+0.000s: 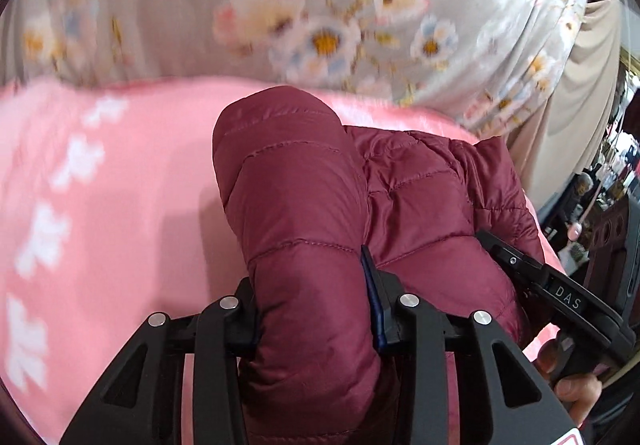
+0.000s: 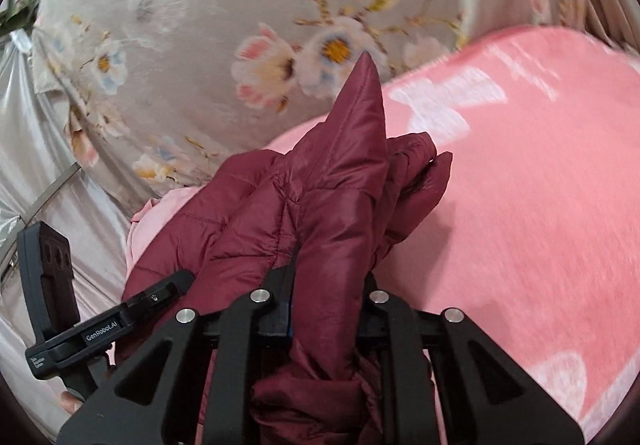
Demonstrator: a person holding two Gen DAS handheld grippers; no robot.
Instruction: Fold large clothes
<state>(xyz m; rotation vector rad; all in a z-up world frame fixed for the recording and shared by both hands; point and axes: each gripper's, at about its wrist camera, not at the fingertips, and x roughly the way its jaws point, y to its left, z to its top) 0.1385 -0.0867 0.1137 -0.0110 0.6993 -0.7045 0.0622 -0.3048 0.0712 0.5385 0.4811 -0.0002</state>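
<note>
A maroon quilted puffer jacket (image 1: pixel 432 185) lies bunched on a pink blanket (image 1: pixel 120 205) with white flower shapes. In the left wrist view my left gripper (image 1: pixel 316 309) is shut on a thick padded roll of the jacket that bulges up between its fingers. My right gripper (image 1: pixel 520 265) shows at the right of that view, reaching into the jacket. In the right wrist view my right gripper (image 2: pixel 326 309) is shut on a gathered fold of the jacket (image 2: pixel 332 181), whose tip points up. The left gripper (image 2: pixel 152 297) shows at lower left. The pads are mostly hidden by fabric.
A grey bedsheet with a flower print (image 1: pixel 280 5) (image 2: pixel 200 25) lies beyond the pink blanket (image 2: pixel 520 185). A beige curtain (image 1: pixel 580 105) and a cluttered room corner sit at the far right. Silvery fabric (image 2: pixel 32 145) hangs at the left. A hand (image 1: pixel 576 397) holds the right gripper's handle.
</note>
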